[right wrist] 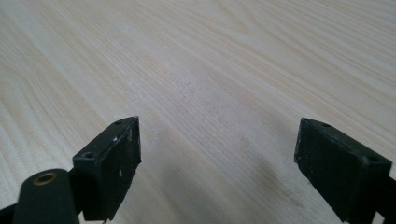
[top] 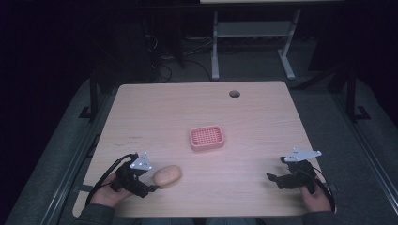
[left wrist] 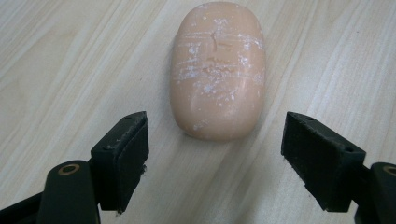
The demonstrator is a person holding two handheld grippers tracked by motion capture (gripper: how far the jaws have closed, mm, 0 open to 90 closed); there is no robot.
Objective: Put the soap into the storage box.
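Left gripper view: soap bar lay on counter just ahead of left claw, jaws apart, not touching. Right claw gaped over bare counter near right edge.

High view: fixed above your side, facing forward and down, far enough to take in whole table and floor at 12 o'clock. Left gripper view: rides your left gripper, very near tabletop, facing soap, shared with high view at 7 o'clock. Right gripper view: rides right gripper, low over bare wood.
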